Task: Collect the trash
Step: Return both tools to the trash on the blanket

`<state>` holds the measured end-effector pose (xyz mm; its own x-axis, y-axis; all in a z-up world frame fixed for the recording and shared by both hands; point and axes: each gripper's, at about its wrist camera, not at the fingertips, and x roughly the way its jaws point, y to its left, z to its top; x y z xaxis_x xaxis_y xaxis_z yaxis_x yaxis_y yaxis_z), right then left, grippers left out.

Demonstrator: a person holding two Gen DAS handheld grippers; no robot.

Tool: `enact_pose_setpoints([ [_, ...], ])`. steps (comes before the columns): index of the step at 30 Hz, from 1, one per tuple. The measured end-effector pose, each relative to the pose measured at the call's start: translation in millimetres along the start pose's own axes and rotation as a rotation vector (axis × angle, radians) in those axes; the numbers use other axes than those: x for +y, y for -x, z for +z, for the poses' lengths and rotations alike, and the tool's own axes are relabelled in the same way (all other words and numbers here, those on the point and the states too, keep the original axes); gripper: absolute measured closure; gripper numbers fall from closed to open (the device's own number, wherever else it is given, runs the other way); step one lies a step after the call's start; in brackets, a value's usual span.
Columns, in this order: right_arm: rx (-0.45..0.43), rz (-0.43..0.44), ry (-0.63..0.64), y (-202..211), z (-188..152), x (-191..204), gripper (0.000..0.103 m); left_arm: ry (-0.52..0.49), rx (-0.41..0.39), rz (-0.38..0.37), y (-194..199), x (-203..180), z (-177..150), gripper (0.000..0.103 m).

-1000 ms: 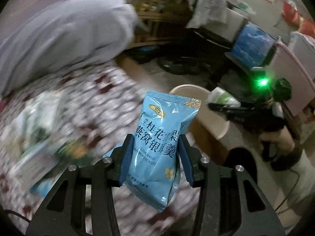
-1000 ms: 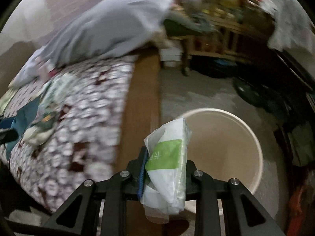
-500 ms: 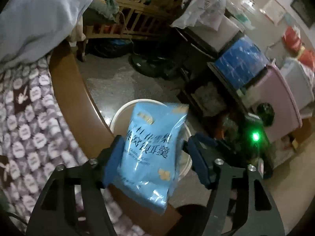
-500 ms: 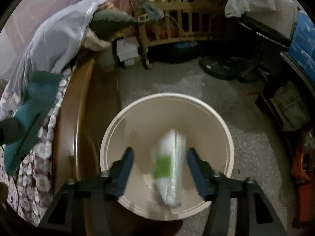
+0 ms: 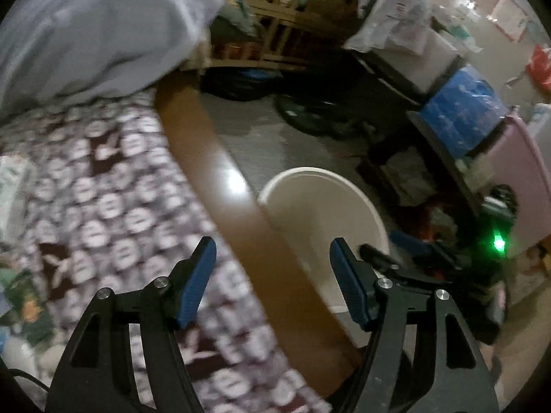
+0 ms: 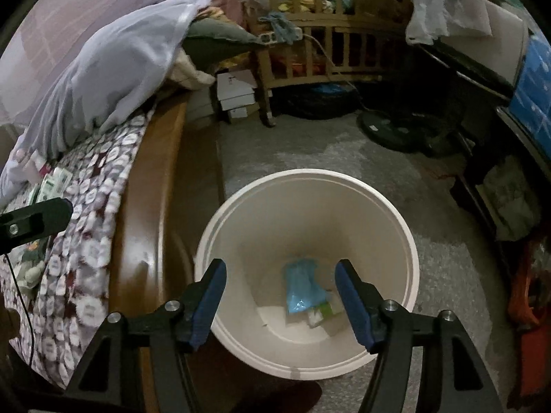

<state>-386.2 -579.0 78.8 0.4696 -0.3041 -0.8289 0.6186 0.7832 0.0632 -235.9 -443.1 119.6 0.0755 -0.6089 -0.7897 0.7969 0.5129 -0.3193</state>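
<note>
Looking down into the pale bin on the floor, just beside the wooden bed edge. At the bottom of it, a blue packet and a white-and-green packet, lying together and touching. Trash in the right place, then.

Right above the bin, the right gripper, pointing down into it. Jaws opening, with nothing between the blue pads. Held there, most likely, so as to drop things straight in and not on the floor.

Over the bed edge, near the bin's rim, the left gripper. Spread wide too, and holding nothing. Aimed partly at the spotted blanket, maybe to go for more trash.

On the blanket, far to the left, a few green-and-white wrappers, too blurry to name. Probably the next things to pick up. Soft, crinkly packets, so easy to lose from the pads without a good squeeze.
</note>
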Motion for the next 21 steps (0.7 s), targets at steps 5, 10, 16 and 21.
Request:
enact_pose_setpoints([
  [5,-0.028,0.004,0.051,11,2,28,0.039,-0.014,-0.022,0.124,15,18,-12,0.036],
  [10,-0.046,0.034,0.062,18,6,56,0.036,-0.015,-0.048,0.195,30,33,-24,0.036],
  [16,-0.065,0.056,0.079,25,11,89,0.032,-0.023,-0.109,0.301,57,53,-38,0.036],
  [21,-0.061,0.092,0.095,26,13,117,0.032,-0.006,-0.129,0.357,73,74,-49,0.036],
])
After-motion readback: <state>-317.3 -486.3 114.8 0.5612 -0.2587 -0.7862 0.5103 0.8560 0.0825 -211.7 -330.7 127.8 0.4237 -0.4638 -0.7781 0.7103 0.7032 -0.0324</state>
